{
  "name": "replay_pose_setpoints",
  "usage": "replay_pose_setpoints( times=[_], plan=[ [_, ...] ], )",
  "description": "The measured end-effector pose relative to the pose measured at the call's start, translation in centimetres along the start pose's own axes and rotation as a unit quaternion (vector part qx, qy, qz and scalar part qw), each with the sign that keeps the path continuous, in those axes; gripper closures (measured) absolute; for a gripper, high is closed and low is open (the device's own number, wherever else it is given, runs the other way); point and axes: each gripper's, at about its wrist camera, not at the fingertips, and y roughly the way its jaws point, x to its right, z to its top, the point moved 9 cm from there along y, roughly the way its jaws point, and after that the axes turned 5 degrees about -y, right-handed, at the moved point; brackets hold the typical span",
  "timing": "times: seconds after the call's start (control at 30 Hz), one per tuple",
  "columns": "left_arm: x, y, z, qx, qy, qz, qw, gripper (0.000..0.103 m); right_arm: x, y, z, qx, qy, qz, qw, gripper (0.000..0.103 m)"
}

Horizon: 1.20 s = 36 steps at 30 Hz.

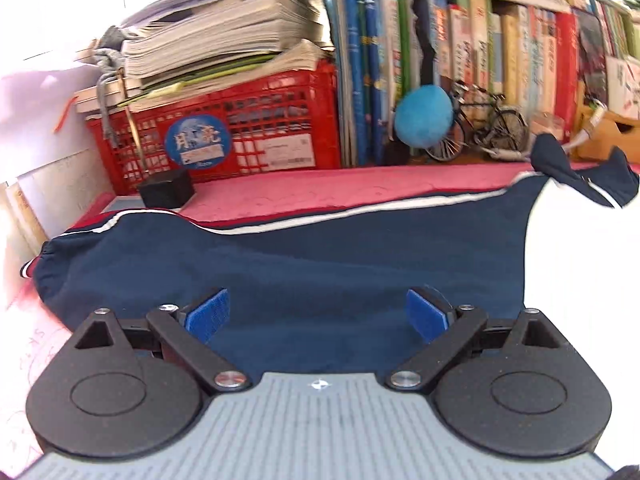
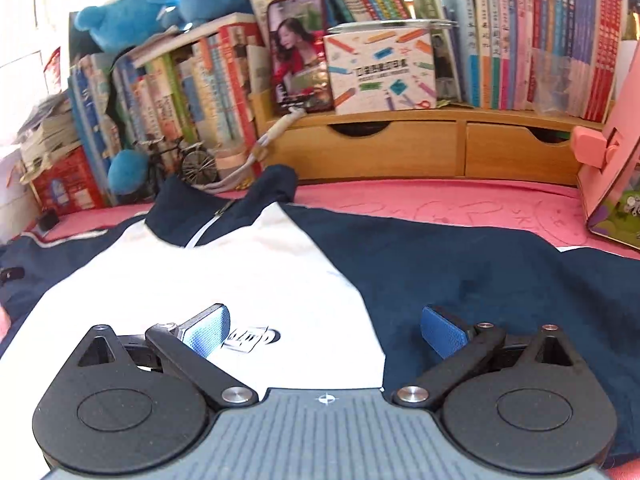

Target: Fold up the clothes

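While the navy-and-white jacket lies flat on the pink table, I hold the left gripper and right gripper spread, seemingly just above it.

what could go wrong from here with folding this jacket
The jacket lies spread, and both the left gripper and the right gripper are open above it, so a shallow pinch might catch only the top layer and let the fold slump. The sleeve reaches close to the small black box by the red crate; swinging it over might knock the box. The collar lies near the model bicycle, which cloth could snag.
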Motion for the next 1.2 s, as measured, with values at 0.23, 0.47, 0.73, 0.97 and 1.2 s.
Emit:
replay_pose_setpoints(
  times=[0.23, 0.47, 0.73, 0.97, 1.2],
  plan=[
    [-1.9, 1.3, -1.4, -0.02, -0.054, 0.026, 0.998, 0.0, 8.5, -1.5, -4.7, -0.029, 0.031, -0.104, 0.994, 0.0],
    [-2.5, 1.1, -1.6, -0.021, -0.063, 0.043, 0.9969, 0.0, 19.0, -4.1, -7.6, -0.02, 0.087, -0.161, 0.983, 0.0],
    [-2.2, 0.7, -1.2, -0.014, -0.039, 0.087, 0.9953, 0.001, 29.2, -8.2, -9.8, -0.024, 0.215, -0.366, 0.905, 0.001],
    [2.9, -3.0, 1.9, 0.028, -0.04, 0.01, 0.9987, 0.008, 18.7, -6.1, -3.1, 0.05, 0.08, -0.162, 0.982, 0.0],
    [9.1, -4.4, 0.6, 0.009, -0.008, -0.056, 0.9984, 0.007, 23.1, -2.7, -3.0, 0.001, 0.135, -0.206, 0.969, 0.0]
  ],
)
